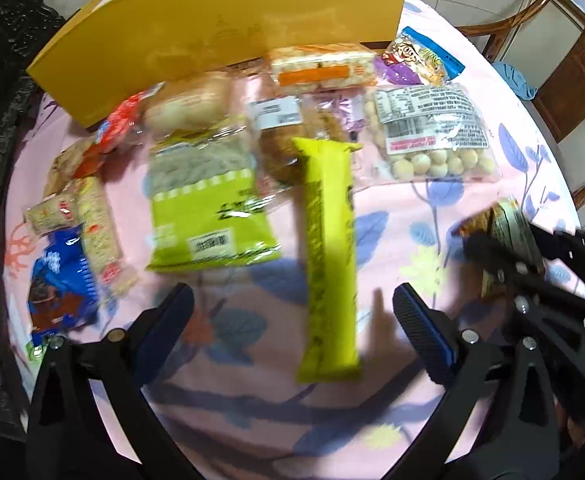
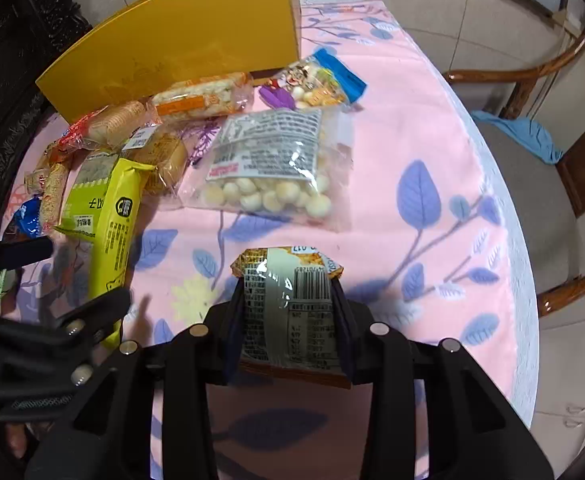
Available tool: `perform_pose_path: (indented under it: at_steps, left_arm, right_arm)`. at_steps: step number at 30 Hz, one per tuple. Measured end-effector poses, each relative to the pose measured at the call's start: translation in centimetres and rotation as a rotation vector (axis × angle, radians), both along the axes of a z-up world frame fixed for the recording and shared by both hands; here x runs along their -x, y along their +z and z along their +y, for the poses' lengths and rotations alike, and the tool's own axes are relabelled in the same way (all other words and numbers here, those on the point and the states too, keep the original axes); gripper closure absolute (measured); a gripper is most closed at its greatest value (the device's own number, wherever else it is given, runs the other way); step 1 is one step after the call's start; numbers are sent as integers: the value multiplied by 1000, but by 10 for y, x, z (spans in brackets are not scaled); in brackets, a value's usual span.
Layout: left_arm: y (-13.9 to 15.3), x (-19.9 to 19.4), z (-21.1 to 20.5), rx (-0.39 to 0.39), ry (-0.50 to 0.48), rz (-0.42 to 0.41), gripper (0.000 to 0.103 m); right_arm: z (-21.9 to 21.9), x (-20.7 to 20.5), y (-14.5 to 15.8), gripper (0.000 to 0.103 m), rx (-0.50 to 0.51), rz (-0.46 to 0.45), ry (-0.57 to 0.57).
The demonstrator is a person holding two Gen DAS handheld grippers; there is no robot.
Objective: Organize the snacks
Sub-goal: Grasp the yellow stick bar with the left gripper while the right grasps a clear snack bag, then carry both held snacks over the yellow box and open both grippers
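My right claw is clamped on a small brown snack packet held above the bench, left claw spread empty over the long yellow pack; next, I'd judge, carry the packet to the snack row.

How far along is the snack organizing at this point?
Done: several snacks lie grouped in front of the yellow box, including the bag of white balls and the green bag. In hand: the right gripper is shut on a small packet above the tablecloth. The open left gripper straddles the yellow bar, not yet gripped. Where they belong is unclear.
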State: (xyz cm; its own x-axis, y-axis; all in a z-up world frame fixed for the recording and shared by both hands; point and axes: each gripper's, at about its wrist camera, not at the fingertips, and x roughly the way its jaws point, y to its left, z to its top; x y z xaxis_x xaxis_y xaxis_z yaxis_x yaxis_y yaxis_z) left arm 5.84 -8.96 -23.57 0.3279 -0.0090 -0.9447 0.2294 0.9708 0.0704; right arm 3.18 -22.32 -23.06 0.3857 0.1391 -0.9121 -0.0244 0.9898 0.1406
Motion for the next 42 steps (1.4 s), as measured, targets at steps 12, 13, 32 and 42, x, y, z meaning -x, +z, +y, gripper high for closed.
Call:
perform_pose_path:
  at_steps: [12, 13, 32, 42]
  left_arm:
    - [-13, -7, 3, 115, 27, 11, 83]
    - [-13, -8, 6, 127, 37, 17, 83]
    - [67, -16, 62, 207, 175, -121, 83]
    - [137, -99, 84, 183, 231, -198, 82]
  right_arm:
    - [-5, 11, -3, 64, 15, 1, 0]
    - [-5, 11, -3, 64, 10, 0, -1]
    - [42, -32, 83, 64, -30, -173, 129]
    - [79, -120, 173, 64, -60, -369, 178]
